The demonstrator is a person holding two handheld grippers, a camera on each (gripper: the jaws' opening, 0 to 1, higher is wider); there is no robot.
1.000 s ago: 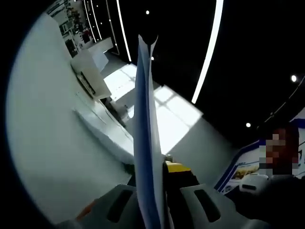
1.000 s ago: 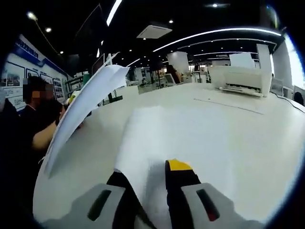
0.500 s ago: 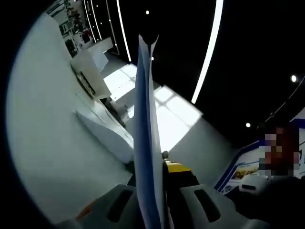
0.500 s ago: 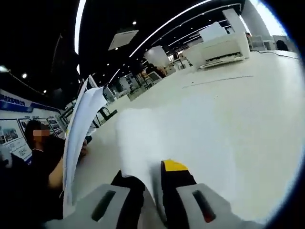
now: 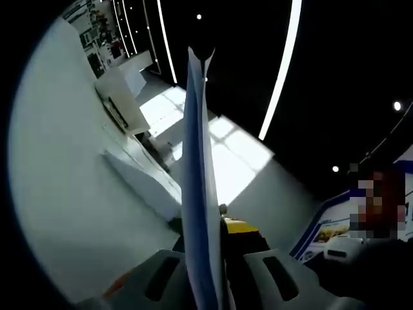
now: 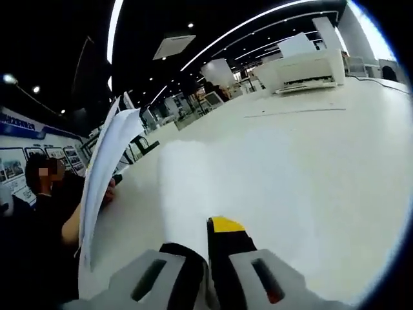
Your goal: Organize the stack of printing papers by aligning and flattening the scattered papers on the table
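The papers (image 5: 195, 187) looked white with a bluish shadowed edge in the left gripper view, and plain white (image 6: 106, 171) in the right gripper view. The counter (image 6: 310, 161) was off-white. Each hand-held gripper (image 6: 208, 258) was grey, with a black jaw and a yellow-tipped one. The printer (image 6: 303, 64) was white.

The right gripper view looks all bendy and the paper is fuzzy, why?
Right gripper view: the fisheye lens curves the white table; the flat white paper sheet is blurred, with faint edges. Left gripper view: the held white paper stack looks bluish, dark against bright ceiling strips.
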